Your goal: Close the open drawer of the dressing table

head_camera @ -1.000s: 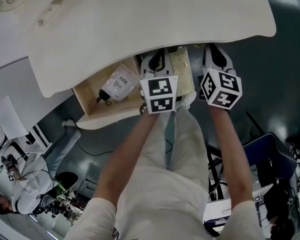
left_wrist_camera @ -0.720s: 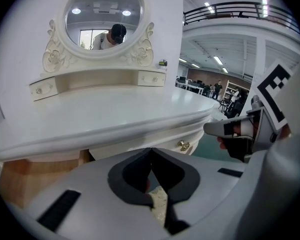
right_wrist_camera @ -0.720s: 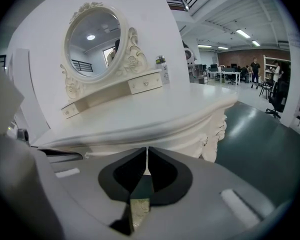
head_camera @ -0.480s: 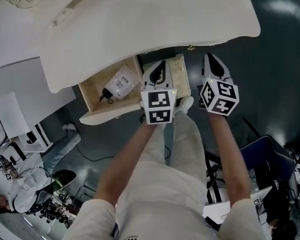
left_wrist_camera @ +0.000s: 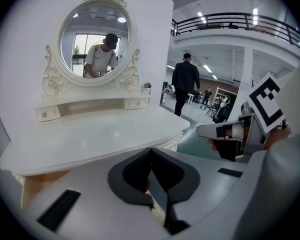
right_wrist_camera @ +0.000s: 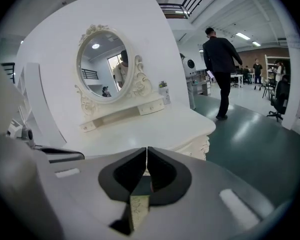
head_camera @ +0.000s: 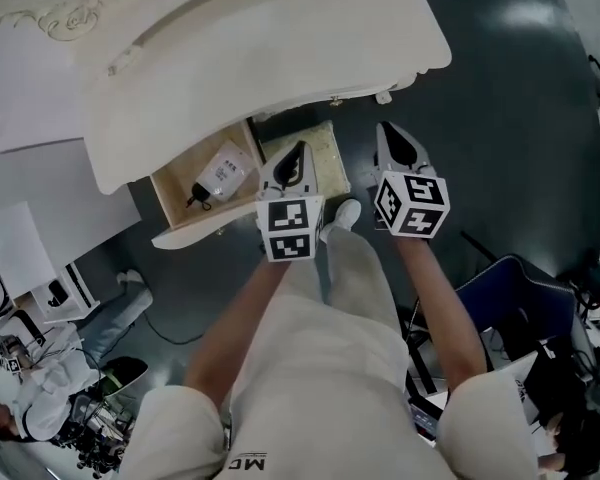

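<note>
The white dressing table point(head_camera: 230, 58) fills the top of the head view. Its wooden drawer point(head_camera: 170, 183) stands open at the left, and a white packet point(head_camera: 223, 167) and a black plug point(head_camera: 194, 196) lie in it. My left gripper point(head_camera: 296, 150) hovers just right of the drawer, apart from it, shut with nothing held. My right gripper point(head_camera: 385, 130) hangs further right near the table's corner, also shut and empty. In the left gripper view the left gripper point(left_wrist_camera: 151, 150) has its tips together over the table top point(left_wrist_camera: 90, 139). The right gripper point(right_wrist_camera: 147, 148) looks the same in its own view.
A cream patterned stool point(head_camera: 315, 153) stands under the table between the grippers. An oval mirror point(left_wrist_camera: 94, 36) rises at the back of the table. A person point(left_wrist_camera: 185, 81) walks across the hall behind. A seated person point(head_camera: 40, 378) and a blue container point(head_camera: 520, 303) flank me.
Both grippers have risen and drawn back from under the table's edge, still shut. The table looks smaller and further off. The drawer is as open as before.
</note>
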{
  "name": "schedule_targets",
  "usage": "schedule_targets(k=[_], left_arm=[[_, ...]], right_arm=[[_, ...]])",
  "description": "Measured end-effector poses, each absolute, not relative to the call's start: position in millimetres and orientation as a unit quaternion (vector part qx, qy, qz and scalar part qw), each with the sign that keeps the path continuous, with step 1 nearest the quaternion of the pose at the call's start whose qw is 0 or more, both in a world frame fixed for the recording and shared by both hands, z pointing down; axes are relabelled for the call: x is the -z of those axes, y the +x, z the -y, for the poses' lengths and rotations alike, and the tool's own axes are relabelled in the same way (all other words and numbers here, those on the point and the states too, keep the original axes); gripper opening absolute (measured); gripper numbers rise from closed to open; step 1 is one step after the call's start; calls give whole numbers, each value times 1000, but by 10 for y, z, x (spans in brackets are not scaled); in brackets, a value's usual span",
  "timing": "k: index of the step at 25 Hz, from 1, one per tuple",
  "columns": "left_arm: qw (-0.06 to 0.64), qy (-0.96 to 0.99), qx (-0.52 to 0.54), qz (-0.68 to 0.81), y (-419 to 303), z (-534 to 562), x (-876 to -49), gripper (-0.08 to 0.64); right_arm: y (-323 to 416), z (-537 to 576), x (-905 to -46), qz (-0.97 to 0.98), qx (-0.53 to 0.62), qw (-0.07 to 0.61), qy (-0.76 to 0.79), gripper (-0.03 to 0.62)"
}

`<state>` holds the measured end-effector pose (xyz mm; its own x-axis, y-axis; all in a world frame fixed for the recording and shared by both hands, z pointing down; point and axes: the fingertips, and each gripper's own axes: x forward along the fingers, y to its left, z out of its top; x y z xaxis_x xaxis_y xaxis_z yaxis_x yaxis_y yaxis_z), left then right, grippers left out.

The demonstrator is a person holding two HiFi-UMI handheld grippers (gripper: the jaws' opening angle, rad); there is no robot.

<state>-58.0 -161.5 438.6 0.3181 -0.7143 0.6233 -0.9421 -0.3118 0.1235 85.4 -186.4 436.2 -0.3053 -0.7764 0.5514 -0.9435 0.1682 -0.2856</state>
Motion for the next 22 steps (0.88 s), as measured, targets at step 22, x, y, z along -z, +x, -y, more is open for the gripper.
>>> schedule_targets(k=[22], left_arm=[[184, 844, -167, 475, 116, 896, -2756, 11]], right_arm=[[991, 925, -2722, 818, -228, 66, 524, 3]])
